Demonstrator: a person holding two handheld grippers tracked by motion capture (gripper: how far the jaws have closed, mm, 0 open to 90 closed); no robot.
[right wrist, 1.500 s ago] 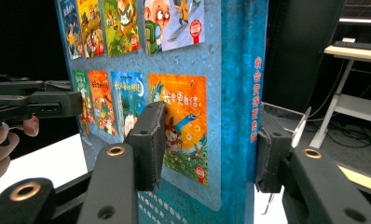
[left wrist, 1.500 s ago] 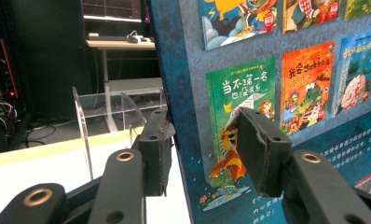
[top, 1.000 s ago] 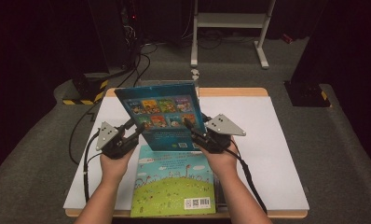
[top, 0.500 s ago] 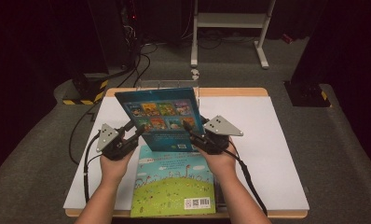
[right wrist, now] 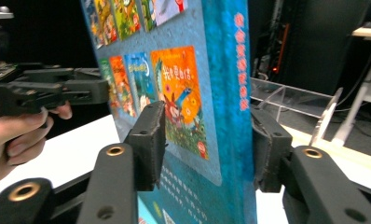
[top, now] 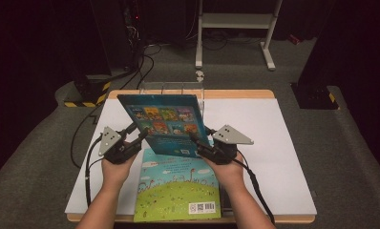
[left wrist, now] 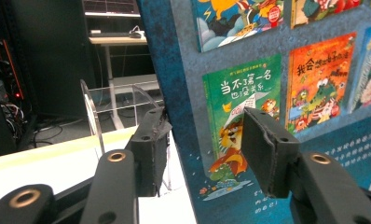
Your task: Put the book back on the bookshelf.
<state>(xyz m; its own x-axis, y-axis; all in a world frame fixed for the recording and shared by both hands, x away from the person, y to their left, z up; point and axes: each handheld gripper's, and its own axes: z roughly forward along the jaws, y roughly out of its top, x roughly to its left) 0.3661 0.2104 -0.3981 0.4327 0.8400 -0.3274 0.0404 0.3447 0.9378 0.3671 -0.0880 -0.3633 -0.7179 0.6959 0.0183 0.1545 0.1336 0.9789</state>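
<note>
A blue book (top: 165, 125) is held upright and tilted between the two grippers, above the middle of the white surface (top: 274, 143), its back cover of small picture-book thumbnails turned toward the person.

The left gripper (top: 134, 136) is set at the book's lower left edge. In the left gripper view the book (left wrist: 286, 93) stands between the fingers (left wrist: 267, 149); one finger lies in front of the cover and the other behind the edge. A gap is seen on the near side, and whether the pads press cannot be told. The jaws have just been opening, with the book between them.

The right gripper (top: 201, 144) is set at the lower right edge, by the spine. In the right gripper view the book (right wrist: 193, 93) is seen between the fingers (right wrist: 148, 140), the far finger against the spine side and the near finger just at the cover. The jaws have just been closing on it, and the book appears clamped there.

A second book (top: 178, 186), with a green hill and a barcode on its cover, lies flat at the near edge of the surface, between the person's forearms and below the raised one. A clear acrylic rack (top: 174, 88) stands at the far edge, behind the raised book.
</note>
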